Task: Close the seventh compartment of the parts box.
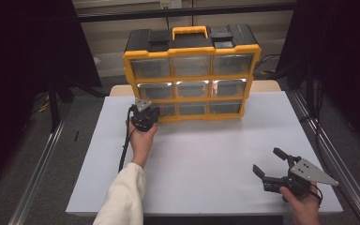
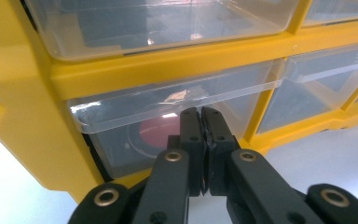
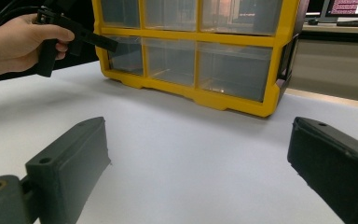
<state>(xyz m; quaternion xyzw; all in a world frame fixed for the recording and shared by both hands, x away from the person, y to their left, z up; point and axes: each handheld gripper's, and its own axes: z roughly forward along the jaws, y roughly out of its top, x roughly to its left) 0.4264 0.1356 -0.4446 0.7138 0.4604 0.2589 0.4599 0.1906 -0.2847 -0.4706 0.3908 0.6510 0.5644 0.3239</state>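
1. Standing at the far edge of the white table (image 1: 206,159), the yellow plastic organiser cabinet (image 1: 192,53) holds three rows of clear drawers under a black top; its bottom-left clear drawer (image 2: 168,100) sits pulled slightly out, with a red round object (image 2: 156,135) showing dimly through its front.
2. Nothing stands between the claws and the cabinet.
3. Left claw (image 2: 201,114) is clenched at that drawer's lip; whether it pinches the lip is unclear.
4. Right claw (image 1: 268,161) rests released, well apart near the table's front right corner.
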